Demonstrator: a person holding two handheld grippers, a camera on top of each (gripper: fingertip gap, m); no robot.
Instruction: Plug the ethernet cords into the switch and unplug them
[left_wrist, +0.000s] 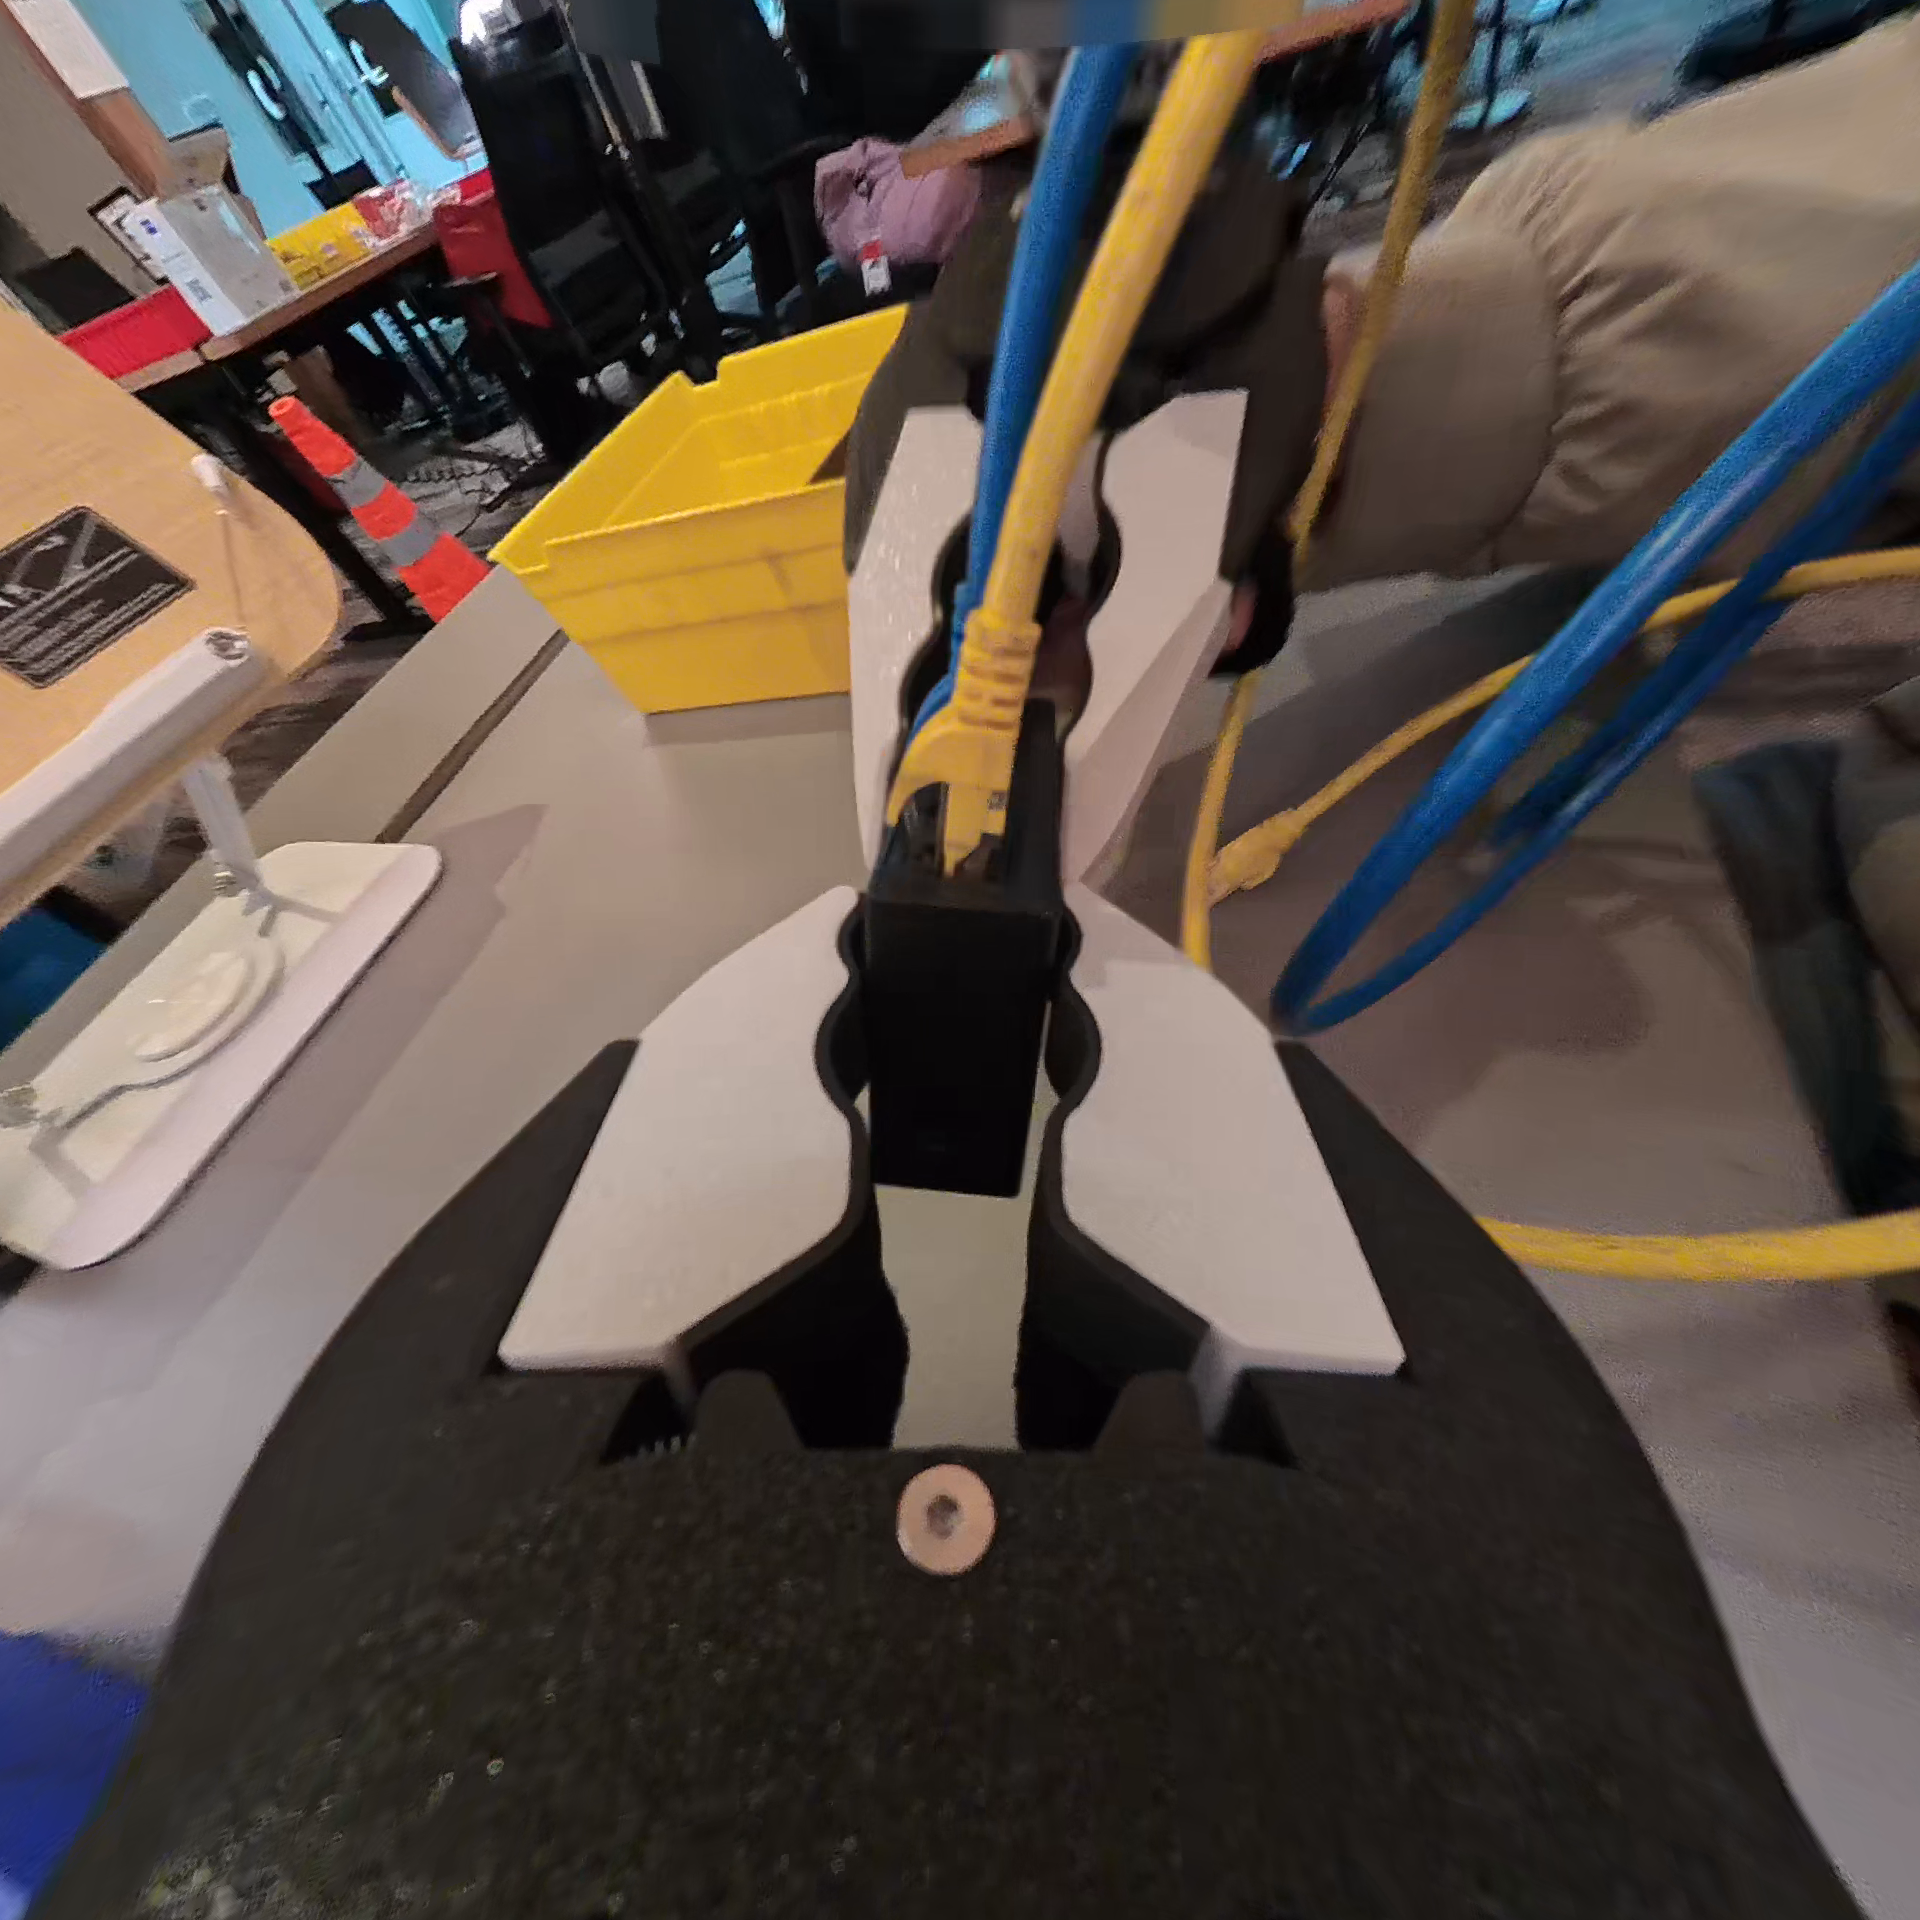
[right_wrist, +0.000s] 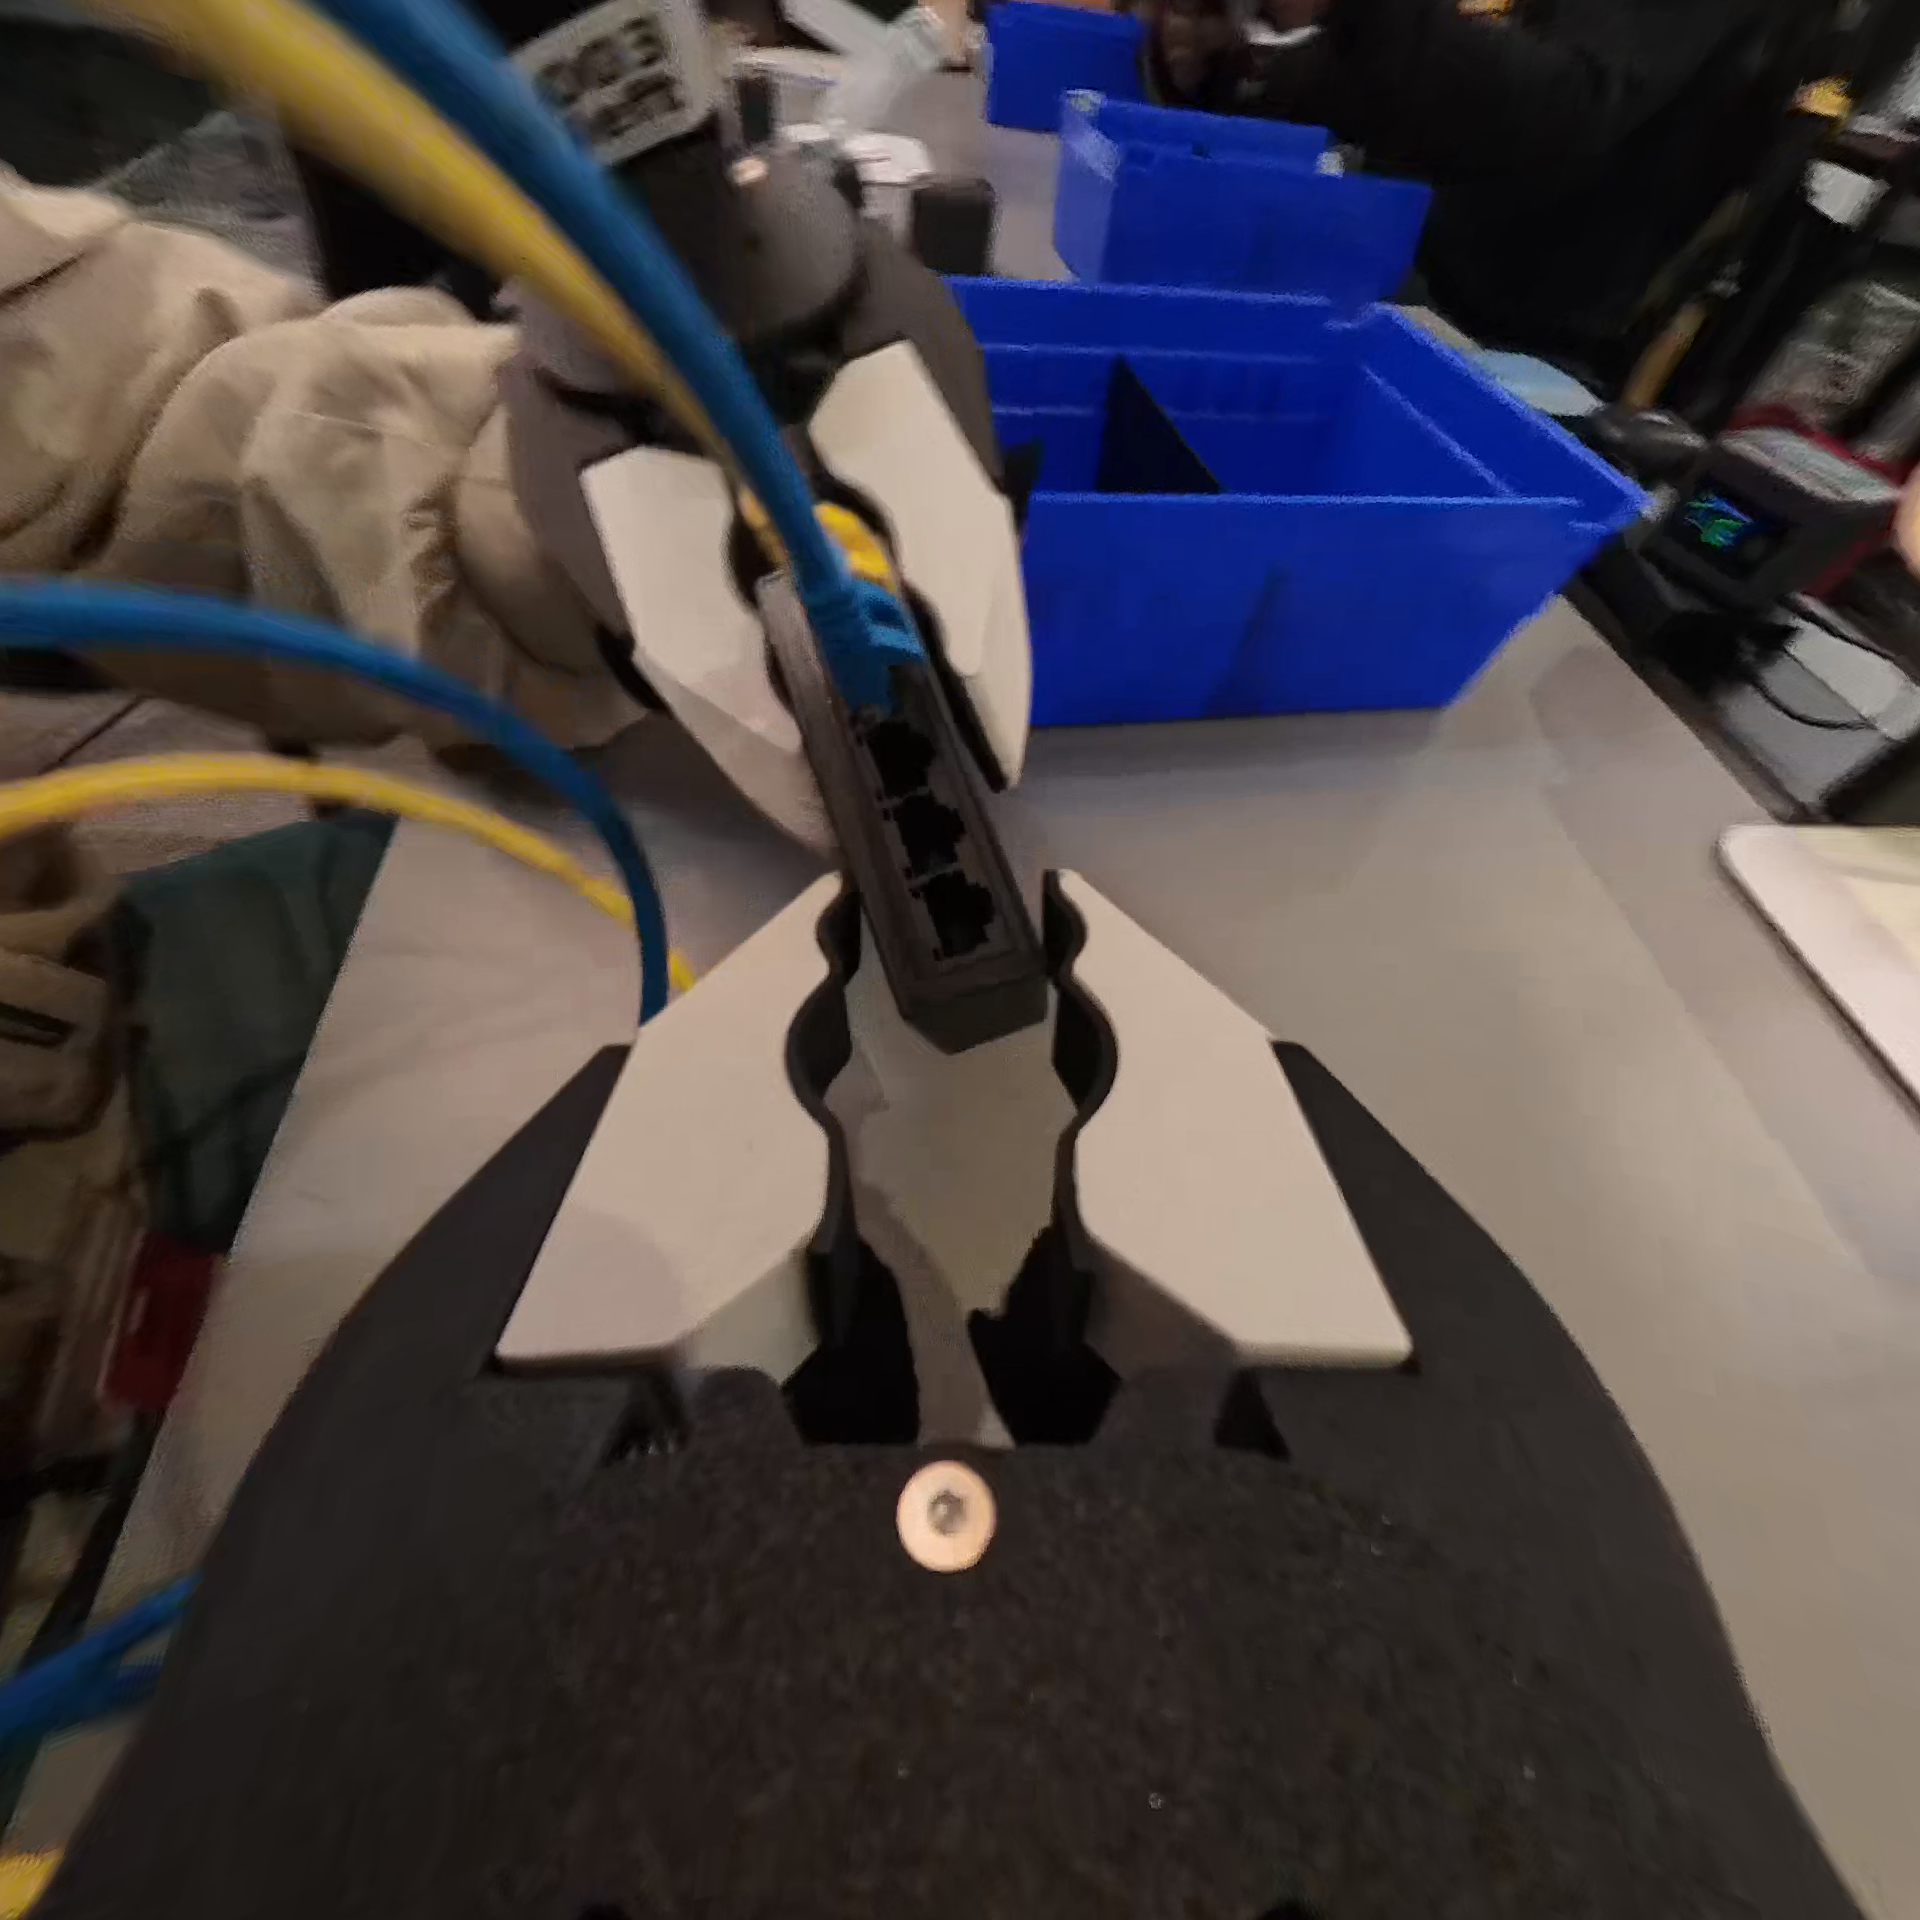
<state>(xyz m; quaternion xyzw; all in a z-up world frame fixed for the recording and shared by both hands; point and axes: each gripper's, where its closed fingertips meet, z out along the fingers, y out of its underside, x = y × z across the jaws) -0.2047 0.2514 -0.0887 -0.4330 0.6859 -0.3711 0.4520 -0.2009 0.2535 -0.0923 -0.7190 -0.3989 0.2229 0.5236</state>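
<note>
Switch: a slim black ethernet switch held in the air above a grey table, not resting on it.
Long axis: it runs from one gripper to the other. In the left wrist view it points to 12 o'clock; in the right wrist view it leans toward 11 o'clock.
Cords: a yellow ethernet cord and a blue ethernet cord are plugged side by side into the ports at the left gripper's end. Both rise toward 12 o'clock and loop away.
Empty ports: three open ports lie on the right gripper's side.
Left gripper: the left gripper is pinching the switch body across its narrow sides.
Right gripper: the right gripper closely flanks the opposite end; whether it presses the switch I cannot tell.
Key relation: the left gripper is nearer the plugs. For the right gripper they sit at 11 o'clock, beyond the empty ports.
Likely next move: the right gripper probably travels along the axis to a plug.
Surroundings: a yellow bin at 11 o'clock in the left wrist view, and a blue bin at 1 o'clock in the right.
</note>
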